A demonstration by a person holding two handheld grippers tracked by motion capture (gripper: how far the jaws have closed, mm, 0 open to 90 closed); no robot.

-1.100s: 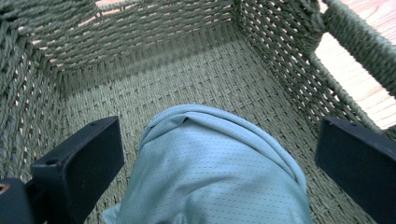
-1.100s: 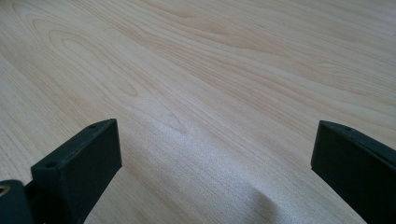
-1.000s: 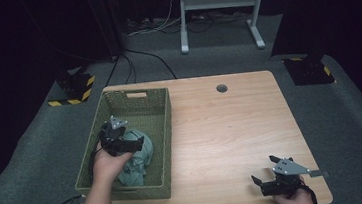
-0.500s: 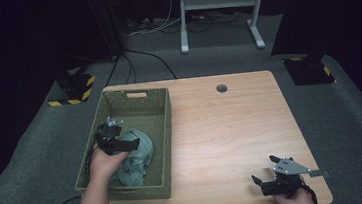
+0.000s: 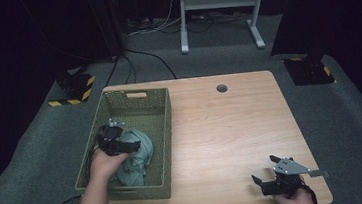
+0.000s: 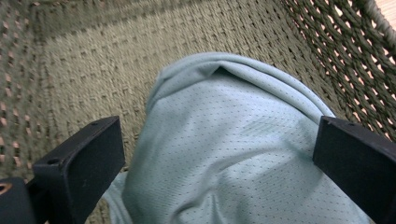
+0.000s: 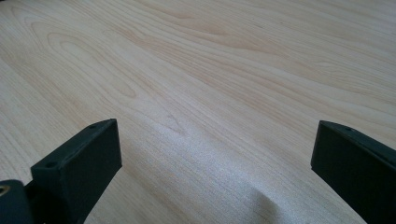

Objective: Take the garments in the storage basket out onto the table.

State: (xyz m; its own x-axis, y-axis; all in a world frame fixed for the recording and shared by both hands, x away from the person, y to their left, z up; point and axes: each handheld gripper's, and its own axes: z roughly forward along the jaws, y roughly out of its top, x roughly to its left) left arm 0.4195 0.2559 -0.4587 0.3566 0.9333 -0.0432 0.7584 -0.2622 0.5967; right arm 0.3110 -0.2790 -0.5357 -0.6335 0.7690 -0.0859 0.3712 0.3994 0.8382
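Observation:
A crumpled pale teal cloth (image 5: 138,155) lies inside the green woven basket (image 5: 166,114) at the table's left. My left gripper (image 5: 134,146) hovers in the basket just over the cloth, jaws wide open. In the left gripper view the cloth (image 6: 233,154) bulges between the two spread jaws of that gripper (image 6: 219,140), with nothing clamped. My right gripper (image 5: 258,183) rests open near the table's front right corner, pointing left. Bare wood lies between the jaws of the right gripper (image 7: 217,140).
The wooden table (image 5: 231,127) has a round cable hole (image 5: 222,88) near its far edge. The basket's woven walls (image 6: 345,51) rise close around the left gripper. Grey carpet (image 5: 32,146) surrounds the table, and a white stand (image 5: 217,0) is behind it.
My left gripper has drifted slightly left within the basket, uncovering a little more of the cloth. The right gripper has stayed put.

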